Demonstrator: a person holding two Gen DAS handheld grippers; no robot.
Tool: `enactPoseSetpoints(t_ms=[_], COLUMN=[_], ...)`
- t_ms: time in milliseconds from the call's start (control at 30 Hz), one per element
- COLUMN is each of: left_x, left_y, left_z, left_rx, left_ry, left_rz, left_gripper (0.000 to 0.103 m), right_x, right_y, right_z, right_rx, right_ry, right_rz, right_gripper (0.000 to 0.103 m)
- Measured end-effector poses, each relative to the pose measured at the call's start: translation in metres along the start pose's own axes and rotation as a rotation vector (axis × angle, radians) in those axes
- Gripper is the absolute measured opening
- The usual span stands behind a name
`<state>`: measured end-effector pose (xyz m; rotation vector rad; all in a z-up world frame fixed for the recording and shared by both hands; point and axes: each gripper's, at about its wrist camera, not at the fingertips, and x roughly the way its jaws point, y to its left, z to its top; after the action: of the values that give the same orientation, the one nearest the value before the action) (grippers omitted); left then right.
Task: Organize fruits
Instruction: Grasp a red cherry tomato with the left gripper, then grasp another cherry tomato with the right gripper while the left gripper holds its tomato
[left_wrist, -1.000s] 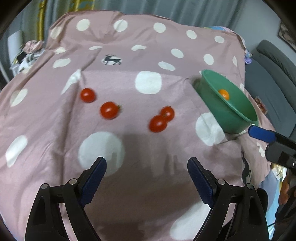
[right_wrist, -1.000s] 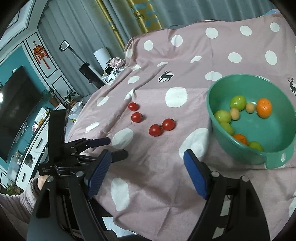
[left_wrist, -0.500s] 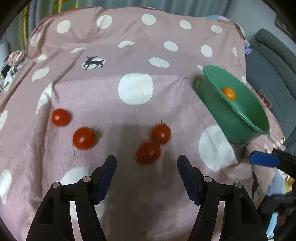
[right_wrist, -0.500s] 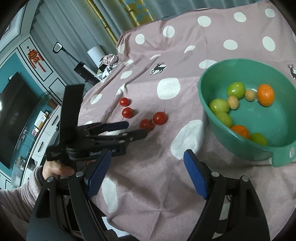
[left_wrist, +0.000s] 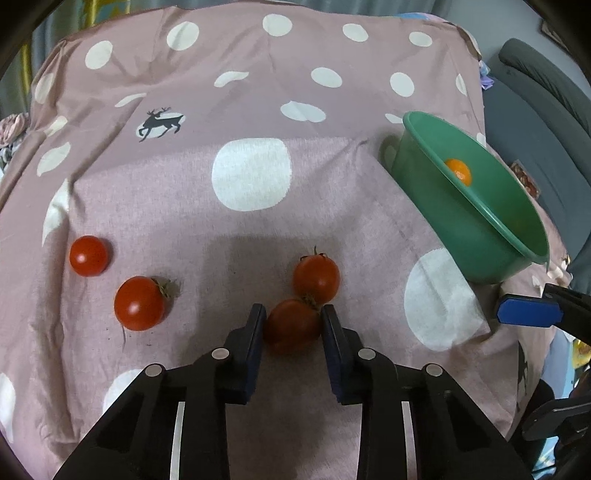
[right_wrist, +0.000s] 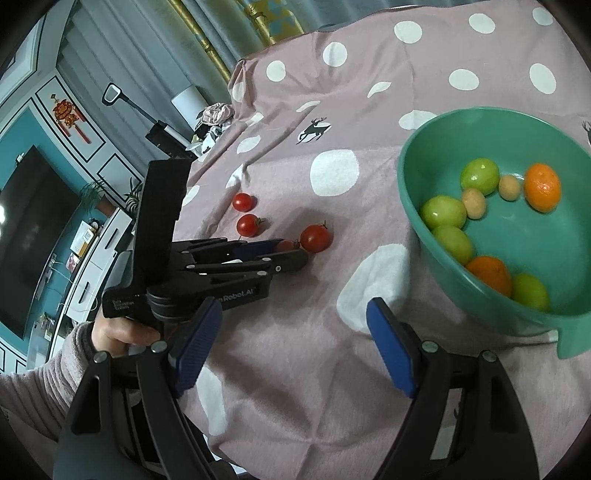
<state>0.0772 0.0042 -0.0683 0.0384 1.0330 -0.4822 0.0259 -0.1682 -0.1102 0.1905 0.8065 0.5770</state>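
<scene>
Several red tomatoes lie on the pink dotted cloth. My left gripper (left_wrist: 293, 319) has its blue pads closed against the sides of the nearest tomato (left_wrist: 291, 326), which still rests on the cloth and touches a second tomato (left_wrist: 316, 278). Two more tomatoes (left_wrist: 138, 308) (left_wrist: 88, 255) lie to the left. The green bowl (left_wrist: 480, 236) stands at the right and holds green, orange and small tan fruit (right_wrist: 480, 175). My right gripper (right_wrist: 295, 343) is open and empty, low near the cloth's front edge, left of the bowl (right_wrist: 406, 206).
The cloth-covered table (left_wrist: 251, 173) drops off at its edges. A grey sofa (left_wrist: 546, 110) stands to the right. A TV cabinet (right_wrist: 74, 258) and curtains lie beyond the table's left side.
My left gripper moved forward and down to the nearest tomato and its jaws closed on it. My right gripper stayed open and shifted slightly closer to the bowl.
</scene>
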Motion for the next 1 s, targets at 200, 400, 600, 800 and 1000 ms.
enactPoseSetpoints(t_ms=[200, 400, 600, 800, 1000], left_x=[-0.012, -0.045, -0.061, -0.064, -0.063], left_y=[0.012, 0.035, 0.051, 0.064, 0.068], left_z=[-0.004, -0.022, -0.033, -0.039, -0.041], left_rx=[-0.034, -0.095, -0.143, -0.178, -0.187], left_ry=[-0.028, -0.095, -0.13, -0.142, -0.149], left_rz=[0.014, 0.027, 0.069, 0.07, 0.058], left_gripper=[0.031, 0.031, 0.031, 0.031, 0.031], right_x=[0.009, 0.023, 0.053, 0.086, 0.106], right_y=[0.007, 0.014, 0.016, 0.015, 0.014], right_z=[0.006, 0.015, 0.03, 0.047, 0.059], right_rx=[-0.026, -0.051, -0.086, -0.152, -0.191], right_ry=[0.019, 0.047, 0.099, 0.162, 0.204], right_rz=[0.0, 0.004, -0.038, -0.133, -0.181], right_gripper=[0.081, 0.081, 0.079, 0.064, 0.052])
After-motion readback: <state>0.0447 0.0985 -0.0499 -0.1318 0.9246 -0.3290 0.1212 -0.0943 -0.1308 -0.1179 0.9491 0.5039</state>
